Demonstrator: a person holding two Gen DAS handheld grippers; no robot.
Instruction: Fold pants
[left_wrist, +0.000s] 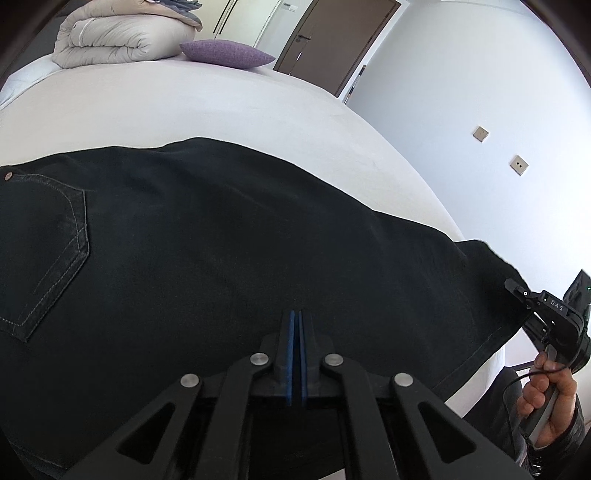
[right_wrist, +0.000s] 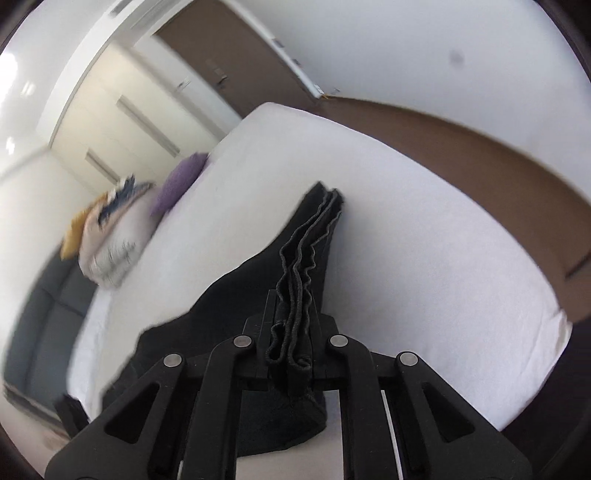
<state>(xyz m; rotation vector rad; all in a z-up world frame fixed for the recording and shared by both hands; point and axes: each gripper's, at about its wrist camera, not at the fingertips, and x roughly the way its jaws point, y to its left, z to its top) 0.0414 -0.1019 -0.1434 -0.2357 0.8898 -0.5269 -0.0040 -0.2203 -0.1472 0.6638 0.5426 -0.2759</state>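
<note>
Your right gripper (right_wrist: 291, 332) pinches the stacked hems of the pants (left_wrist: 221, 240); their length runs toward nine o'clock, to the waist. Your left gripper (left_wrist: 296, 317), pressed together on the near edge, sits closer to that end.

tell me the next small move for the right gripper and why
Probably carry the hem end toward the waist. The right gripper is shut on the bunched leg hems of the black pants, lifted off the bed, while the pocket end lies flat.
</note>
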